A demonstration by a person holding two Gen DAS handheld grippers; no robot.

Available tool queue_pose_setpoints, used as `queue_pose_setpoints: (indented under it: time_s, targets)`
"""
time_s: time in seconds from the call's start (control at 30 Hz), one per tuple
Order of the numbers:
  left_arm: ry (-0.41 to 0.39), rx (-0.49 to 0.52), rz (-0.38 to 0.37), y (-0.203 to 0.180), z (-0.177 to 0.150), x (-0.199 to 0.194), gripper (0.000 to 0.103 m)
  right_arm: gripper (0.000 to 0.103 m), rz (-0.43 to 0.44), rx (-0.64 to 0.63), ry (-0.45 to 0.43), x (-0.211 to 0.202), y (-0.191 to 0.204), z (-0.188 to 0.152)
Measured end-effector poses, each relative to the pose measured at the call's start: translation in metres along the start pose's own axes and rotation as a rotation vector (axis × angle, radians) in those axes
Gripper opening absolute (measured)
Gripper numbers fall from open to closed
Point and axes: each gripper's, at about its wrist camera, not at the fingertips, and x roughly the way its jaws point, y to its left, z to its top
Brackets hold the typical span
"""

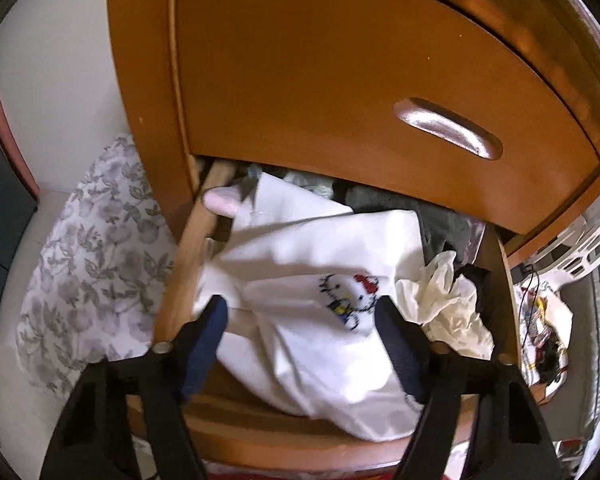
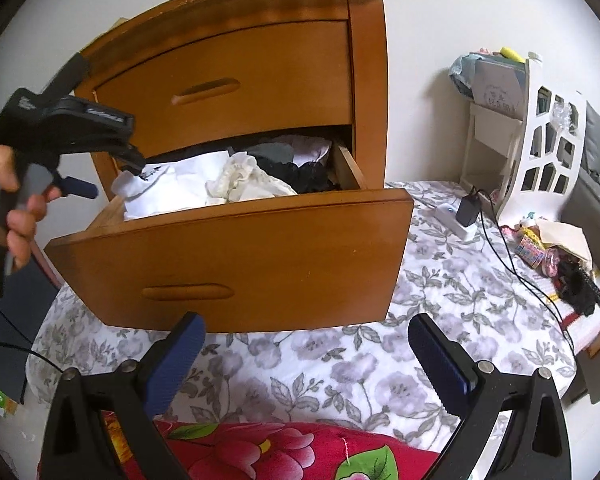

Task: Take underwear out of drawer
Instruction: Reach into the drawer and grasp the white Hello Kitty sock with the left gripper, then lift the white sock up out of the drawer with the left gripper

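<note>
Reaching in: left gripper (image 1: pixel 300 312) half-open astride white underwear (image 1: pixel 320 280) in drawer (image 2: pixel 228 248), unpinched; right gripper (image 2: pixel 304 332) wide, empty. Next: close, lift.

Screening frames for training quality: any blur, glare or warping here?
Left wrist view: the white cartoon-print garment is smeared by motion, glare sits on the upper drawer's handle recess. Right wrist view: sharper, evenly lit; both views bow straight edges, dark at corners.

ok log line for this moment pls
left gripper: open, astride white underwear | right gripper: open, empty | drawer: open
</note>
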Motion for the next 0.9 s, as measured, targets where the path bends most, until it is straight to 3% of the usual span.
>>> queue_pose_setpoints:
  time_s: [0.13,0.37,0.57,0.9]
  targets:
    - [0.013,-0.013,-0.001,-0.003,-0.001,0.009,0.064,0.103,0.008,-0.002,0.007,0.002,0.000,0.000]
    - [0.012,-0.031,-0.023,-0.003,-0.006,0.014,0.032,0.103,0.022,0.004,0.023,0.005,-0.002,-0.001]
    - [-0.037,-0.043,-0.048,0.000,-0.013,0.006,0.012,0.103,0.024,0.006,0.027,0.006,-0.002,-0.001]
    - [-0.141,-0.087,-0.123,0.015,-0.034,-0.023,0.008,0.103,0.033,0.016,0.038,0.007,-0.003,-0.001]
